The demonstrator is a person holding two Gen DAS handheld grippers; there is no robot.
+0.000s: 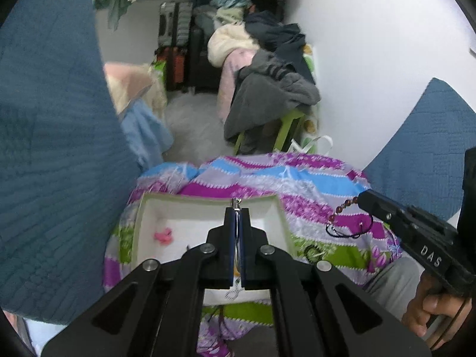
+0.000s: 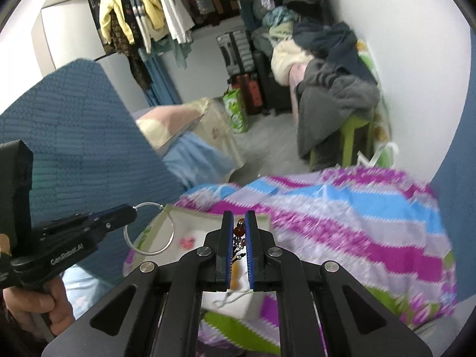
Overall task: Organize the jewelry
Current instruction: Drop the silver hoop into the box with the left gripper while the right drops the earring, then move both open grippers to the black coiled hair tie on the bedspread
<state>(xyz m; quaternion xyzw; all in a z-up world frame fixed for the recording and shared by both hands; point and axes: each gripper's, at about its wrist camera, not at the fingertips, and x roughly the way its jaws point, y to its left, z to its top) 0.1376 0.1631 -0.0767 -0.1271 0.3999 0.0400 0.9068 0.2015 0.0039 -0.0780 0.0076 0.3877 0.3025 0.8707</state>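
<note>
Left camera first: my left gripper (image 1: pixel 237 208) is hanging over the white box (image 1: pixel 276 211), fingers squeezed together on a thin silver bangle (image 1: pixel 236 232), which is showing edge-on as a shiny strip between the blue pads with its little clasp poking out past the tips. Box is sitting open on the striped purple, blue and green blanket (image 1: pixel 312 184), and a small pink trinket (image 1: pixel 163 236) is lying inside it on the left part of the white floor. Off to the right my right gripper (image 1: pixel 361 199) is reaching in over the blanket, well clear of the box, with a string of reddish-brown beads (image 1: pixel 345 205) dangling from its tip and a dark cord loop (image 1: pixel 351 229) hanging under that. My right hand (image 1: pixel 434 306) is wrapping the handle at the bottom right.

Right camera now: my right gripper (image 2: pixel 239 217) is clamping the bead bracelet (image 2: pixel 239 231), so the fingers are sitting only a bead's width apart, red and silvery beads stacked up in the slot. It's hovering just over the near right side of the box (image 2: pixel 154 226). The pink trinket (image 2: pixel 186 242) is showing in there too. On the left my left gripper (image 2: pixel 132 208) is pinching the bangle (image 2: pixel 148 228), which from here is reading as a full silver ring hanging over the box's left edge. My left hand (image 2: pixel 35 306) is gripping its handle low in the corner.
</note>
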